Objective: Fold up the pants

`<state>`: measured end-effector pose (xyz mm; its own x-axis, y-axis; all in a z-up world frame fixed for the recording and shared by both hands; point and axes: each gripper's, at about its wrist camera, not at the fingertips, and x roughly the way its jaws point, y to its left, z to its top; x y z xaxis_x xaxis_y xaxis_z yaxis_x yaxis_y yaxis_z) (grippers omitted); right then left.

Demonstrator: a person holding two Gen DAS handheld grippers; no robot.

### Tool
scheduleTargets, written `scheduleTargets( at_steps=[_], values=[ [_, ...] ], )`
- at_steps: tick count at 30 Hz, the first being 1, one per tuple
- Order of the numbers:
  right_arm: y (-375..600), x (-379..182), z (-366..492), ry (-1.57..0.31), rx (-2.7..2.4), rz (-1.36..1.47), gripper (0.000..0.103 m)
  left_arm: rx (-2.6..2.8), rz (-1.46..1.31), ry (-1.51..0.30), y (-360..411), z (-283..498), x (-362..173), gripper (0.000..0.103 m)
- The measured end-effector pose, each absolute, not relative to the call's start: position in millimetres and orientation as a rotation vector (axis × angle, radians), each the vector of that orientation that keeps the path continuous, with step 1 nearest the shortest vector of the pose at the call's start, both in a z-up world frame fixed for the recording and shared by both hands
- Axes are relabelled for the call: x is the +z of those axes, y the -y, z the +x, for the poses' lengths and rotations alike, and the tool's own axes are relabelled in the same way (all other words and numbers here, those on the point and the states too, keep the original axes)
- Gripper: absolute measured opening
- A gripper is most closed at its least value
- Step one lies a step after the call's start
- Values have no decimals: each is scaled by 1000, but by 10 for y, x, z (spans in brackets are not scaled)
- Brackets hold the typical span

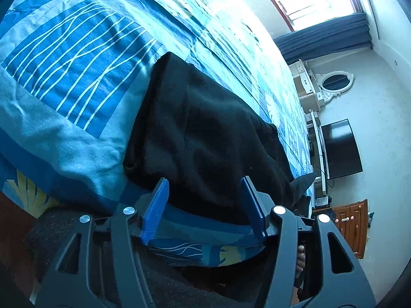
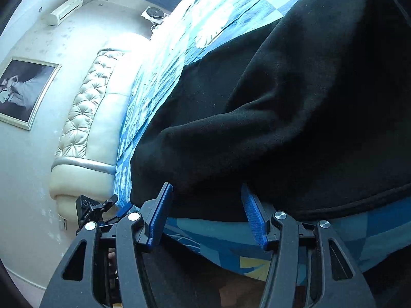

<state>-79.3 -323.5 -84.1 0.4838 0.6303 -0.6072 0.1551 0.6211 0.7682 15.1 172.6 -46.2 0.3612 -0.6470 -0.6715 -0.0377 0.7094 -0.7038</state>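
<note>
The black pants (image 1: 205, 133) lie folded in a thick stack on the blue patterned bedspread (image 1: 77, 59), close to the bed's near edge. My left gripper (image 1: 204, 182) is open, its blue fingers (image 1: 156, 210) spread on either side of the stack's near edge, holding nothing. In the right wrist view the pants (image 2: 282, 128) fill most of the frame, with a rounded fold bulging toward me. My right gripper (image 2: 206, 188) is open at the near edge of that fold, its blue fingers (image 2: 254, 215) just under the cloth and not clamped on it.
The bedspread (image 2: 226, 243) hangs over the near bed edge. A padded cream headboard (image 2: 84, 118) and a framed picture (image 2: 23, 89) are at the left. A TV (image 1: 339, 148), a white dresser with mirror (image 1: 331, 84) and a wooden cabinet (image 1: 352, 225) stand along the right wall.
</note>
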Motion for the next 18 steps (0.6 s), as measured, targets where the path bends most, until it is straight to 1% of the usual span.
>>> scheduleTargets(
  at_steps=[7,10,11,14,15,16,17,18],
  values=[
    [3106,-818,-764,-1055,319,841,56,-413,-739,-1158,-1729,85,-499,60],
    [3081,-828,-733,-1041,308,842,56,-380,-746,-1171,-1706,134,-564,61],
    [3095,-828,-719,-1035,302,845,56,-367,-757,-1175,-1698,155,-587,63],
    [3101,-803,-675,-1016,277,835,55,-324,-765,-1182,-1678,226,-618,64],
    [3090,-796,-665,-1012,265,830,53,-310,-777,-1186,-1685,231,-620,64],
    [3076,-789,-645,-1012,252,822,49,-295,-783,-1191,-1692,229,-617,63],
    [3082,-794,-637,-1013,237,805,45,-278,-772,-1196,-1686,230,-606,58],
    [3078,-797,-624,-1012,228,787,34,-253,-740,-1206,-1672,230,-591,47]
  ],
)
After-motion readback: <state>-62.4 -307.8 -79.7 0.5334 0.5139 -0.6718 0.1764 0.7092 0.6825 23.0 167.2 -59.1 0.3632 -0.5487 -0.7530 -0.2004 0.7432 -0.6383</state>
